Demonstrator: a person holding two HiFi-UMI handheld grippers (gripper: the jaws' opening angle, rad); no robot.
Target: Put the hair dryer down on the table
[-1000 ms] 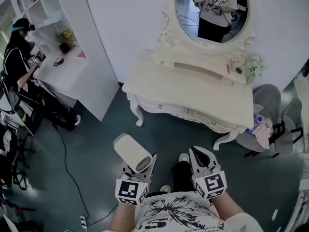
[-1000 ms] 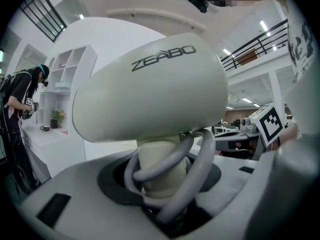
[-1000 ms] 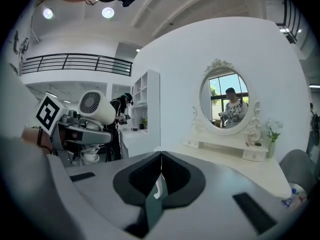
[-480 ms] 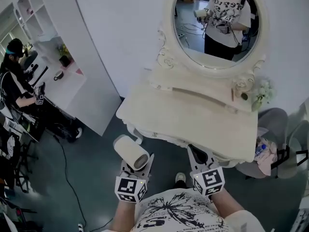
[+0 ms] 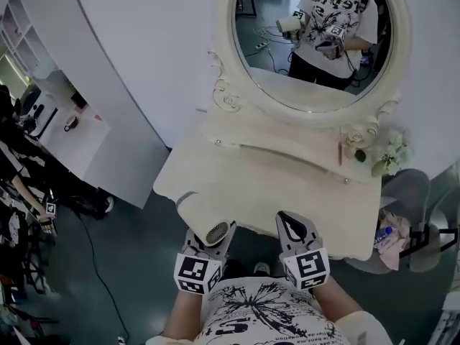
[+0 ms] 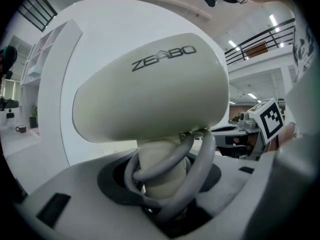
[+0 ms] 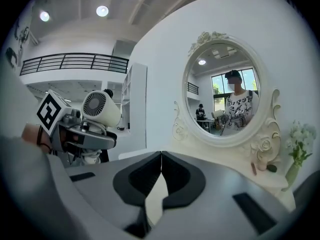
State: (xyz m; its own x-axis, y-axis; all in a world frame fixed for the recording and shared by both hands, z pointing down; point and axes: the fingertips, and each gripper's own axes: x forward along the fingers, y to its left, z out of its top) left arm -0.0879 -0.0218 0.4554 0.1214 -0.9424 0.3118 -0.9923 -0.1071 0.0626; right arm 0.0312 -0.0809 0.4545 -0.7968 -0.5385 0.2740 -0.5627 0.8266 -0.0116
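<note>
A cream hair dryer [image 5: 203,220] stands upright in my left gripper [image 5: 208,244], its barrel over the front left edge of the cream dressing table [image 5: 287,185]. In the left gripper view the dryer's head [image 6: 150,89] fills the frame. The jaws of the left gripper [image 6: 162,184] are closed on its handle, which has a grey cord [image 6: 197,154] looped round it. My right gripper [image 5: 290,223] is shut and empty at the table's front edge, to the right of the dryer. From the right gripper [image 7: 161,156] view, the dryer [image 7: 102,109] shows at the left.
An oval mirror [image 5: 316,42] rises behind the table top. A vase of flowers [image 5: 388,153] and a small stick [image 5: 340,153] sit at the back right. A chair [image 5: 402,221] stands to the right, and a white desk [image 5: 79,135] and floor cable [image 5: 93,257] to the left.
Both grippers have come forward from over the floor to the table's front edge. The dryer is still in the left gripper and now overlaps the table top. The right gripper stays shut.
</note>
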